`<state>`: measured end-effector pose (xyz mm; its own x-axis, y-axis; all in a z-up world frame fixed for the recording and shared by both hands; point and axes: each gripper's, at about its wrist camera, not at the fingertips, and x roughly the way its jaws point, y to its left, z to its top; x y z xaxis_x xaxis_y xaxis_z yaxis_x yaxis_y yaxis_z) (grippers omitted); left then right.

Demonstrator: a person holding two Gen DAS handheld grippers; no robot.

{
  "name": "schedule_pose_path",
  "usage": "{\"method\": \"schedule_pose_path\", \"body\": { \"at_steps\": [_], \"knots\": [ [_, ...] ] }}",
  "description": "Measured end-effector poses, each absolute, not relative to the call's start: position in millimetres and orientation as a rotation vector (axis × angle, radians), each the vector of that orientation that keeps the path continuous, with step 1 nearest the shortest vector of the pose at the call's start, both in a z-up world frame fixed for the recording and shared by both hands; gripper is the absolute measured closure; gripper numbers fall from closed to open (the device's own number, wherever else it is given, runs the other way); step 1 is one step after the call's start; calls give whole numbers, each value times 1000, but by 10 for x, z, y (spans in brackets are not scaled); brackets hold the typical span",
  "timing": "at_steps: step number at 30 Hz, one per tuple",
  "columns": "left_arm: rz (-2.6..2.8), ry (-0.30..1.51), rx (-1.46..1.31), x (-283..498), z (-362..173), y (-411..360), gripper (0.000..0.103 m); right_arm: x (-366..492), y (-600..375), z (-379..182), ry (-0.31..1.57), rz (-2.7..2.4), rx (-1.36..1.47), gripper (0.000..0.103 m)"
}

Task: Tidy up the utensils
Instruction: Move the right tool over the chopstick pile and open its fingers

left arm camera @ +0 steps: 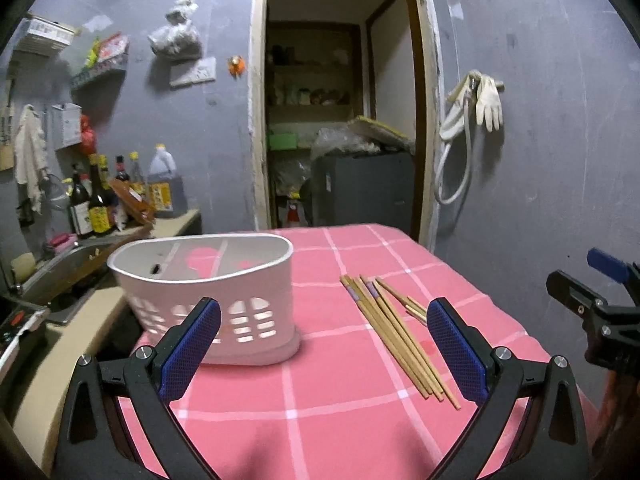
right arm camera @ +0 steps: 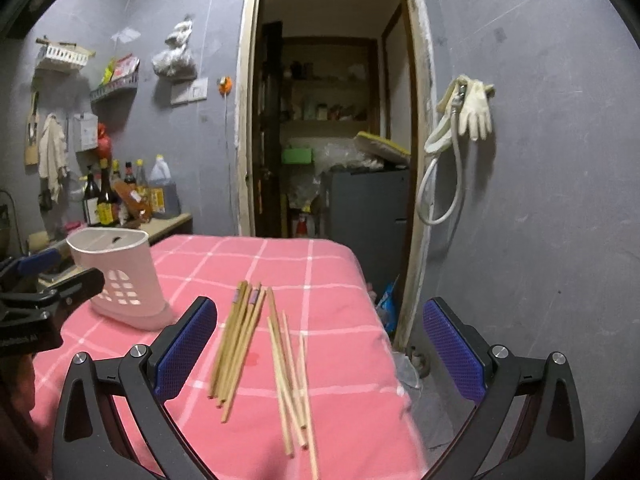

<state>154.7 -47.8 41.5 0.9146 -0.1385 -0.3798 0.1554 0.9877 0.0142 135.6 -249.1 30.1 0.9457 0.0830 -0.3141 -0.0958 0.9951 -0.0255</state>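
Note:
Several wooden chopsticks (left arm camera: 394, 330) lie loose on the pink checked tablecloth (left arm camera: 320, 400), right of a white perforated utensil holder (left arm camera: 208, 292) that stands upright and looks empty. My left gripper (left arm camera: 324, 336) is open, hovering above the cloth between holder and chopsticks. In the right wrist view the chopsticks lie in two bunches, one on the left (right arm camera: 238, 340) and one on the right (right arm camera: 290, 380). My right gripper (right arm camera: 320, 340) is open above them. The holder (right arm camera: 120, 276) stands at far left, next to the left gripper's body (right arm camera: 44, 300).
The table's right edge (right arm camera: 396, 360) drops to the floor by a doorway (right arm camera: 332, 120). A counter with bottles (left arm camera: 120, 192) and a sink (left arm camera: 68, 264) lies left of the table. Gloves and a hose (right arm camera: 464, 120) hang on the grey wall.

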Motion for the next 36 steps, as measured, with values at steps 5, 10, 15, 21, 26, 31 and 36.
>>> {"method": "schedule_pose_path", "body": {
  "at_steps": [5, 10, 15, 21, 26, 31, 36],
  "knots": [
    [-187, 445, 63, 1847, 298, -633, 2, 1652, -2607, 232, 388, 132, -36, 0],
    [-217, 495, 77, 2076, 177, -759, 6, 1901, -2660, 155, 460, 177, -22, 4],
    [-232, 574, 75, 2362, 31, -850, 24, 2179, -2673, 13, 581, 211, -16, 24],
    [-246, 722, 55, 2740, -219, -898, 52, 2434, -2674, -212, 729, 262, -6, 53],
    [-260, 800, 36, 2951, -369, -905, 62, 2534, -2642, -352, 806, 304, -3, 64],
    [-259, 860, 19, 3146, -459, -898, 69, 2599, -2622, -425, 842, 313, -3, 73],
    [-250, 878, 15, 3262, -505, -887, 70, 2648, -2604, -472, 872, 331, -7, 76]
  ]
}}
